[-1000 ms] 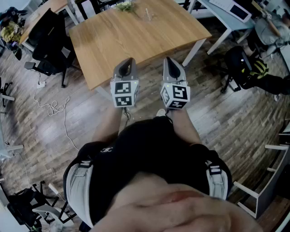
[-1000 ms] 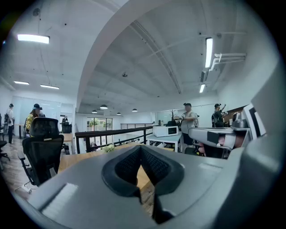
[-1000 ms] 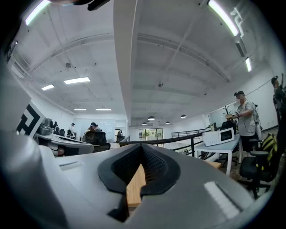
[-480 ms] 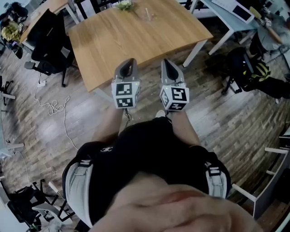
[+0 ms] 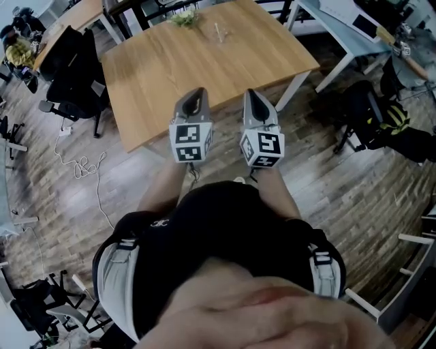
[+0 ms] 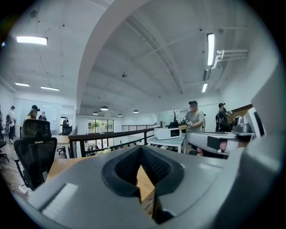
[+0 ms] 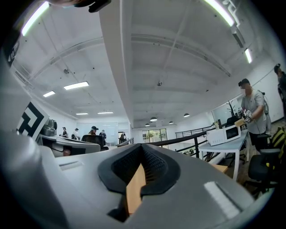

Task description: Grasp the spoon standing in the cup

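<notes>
In the head view a wooden table [image 5: 204, 68] stands ahead of me. A small clear cup [image 5: 219, 32] with a thin spoon upright in it sits near the table's far edge; it is too small for detail. My left gripper [image 5: 195, 93] and right gripper [image 5: 251, 94] are side by side over the floor, just short of the near table edge and far from the cup. In the left gripper view the left gripper [image 6: 141, 149] has its pads together and holds nothing. The right gripper [image 7: 143, 146] looks the same in its own view. Neither gripper view shows the cup.
A green sprig [image 5: 184, 17] lies on the table left of the cup. A black office chair [image 5: 68, 65] stands at the table's left, with a cable [image 5: 82, 163] on the wooden floor. A white desk [image 5: 347, 27] and a black bag [image 5: 368, 112] are at right. A person [image 6: 194, 118] stands far off.
The table has slid a little lower and nearer in the head view. Both grippers keep the same pose, side by side and shut.
</notes>
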Action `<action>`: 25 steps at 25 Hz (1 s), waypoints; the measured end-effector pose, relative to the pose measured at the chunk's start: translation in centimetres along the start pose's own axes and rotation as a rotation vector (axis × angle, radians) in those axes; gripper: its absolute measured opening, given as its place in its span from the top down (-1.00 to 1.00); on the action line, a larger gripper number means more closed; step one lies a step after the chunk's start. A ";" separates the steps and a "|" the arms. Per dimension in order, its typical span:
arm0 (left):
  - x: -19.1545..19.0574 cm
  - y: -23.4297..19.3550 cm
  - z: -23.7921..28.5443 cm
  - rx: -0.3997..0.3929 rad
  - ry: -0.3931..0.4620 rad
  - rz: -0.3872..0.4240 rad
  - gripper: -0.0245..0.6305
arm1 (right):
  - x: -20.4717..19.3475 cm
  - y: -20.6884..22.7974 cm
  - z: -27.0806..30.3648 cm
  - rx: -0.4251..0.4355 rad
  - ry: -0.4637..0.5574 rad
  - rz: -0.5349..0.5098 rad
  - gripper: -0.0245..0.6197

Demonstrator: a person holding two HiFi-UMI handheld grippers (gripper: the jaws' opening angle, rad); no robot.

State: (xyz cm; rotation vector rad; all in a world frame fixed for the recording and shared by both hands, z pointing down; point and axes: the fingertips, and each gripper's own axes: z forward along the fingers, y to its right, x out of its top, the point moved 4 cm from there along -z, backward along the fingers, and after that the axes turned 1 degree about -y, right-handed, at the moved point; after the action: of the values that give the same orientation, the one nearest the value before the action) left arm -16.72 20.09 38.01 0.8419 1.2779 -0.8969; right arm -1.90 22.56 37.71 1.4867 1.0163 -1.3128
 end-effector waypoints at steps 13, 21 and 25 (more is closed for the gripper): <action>0.1 6.7 9.1 0.018 -0.015 -0.004 0.89 | -0.1 10.2 3.2 0.057 -0.025 0.005 0.92; 0.3 8.5 12.1 0.007 -0.034 -0.022 0.89 | 0.0 13.3 4.0 0.056 -0.028 0.008 0.93; 0.2 8.8 13.1 -0.005 -0.031 -0.008 0.89 | -0.1 14.1 4.3 0.046 -0.027 0.010 0.92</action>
State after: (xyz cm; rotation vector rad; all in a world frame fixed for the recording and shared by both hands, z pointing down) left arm -3.24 12.03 39.45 0.8163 1.2568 -0.9100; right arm 10.38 14.53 38.91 1.5026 0.9665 -1.3541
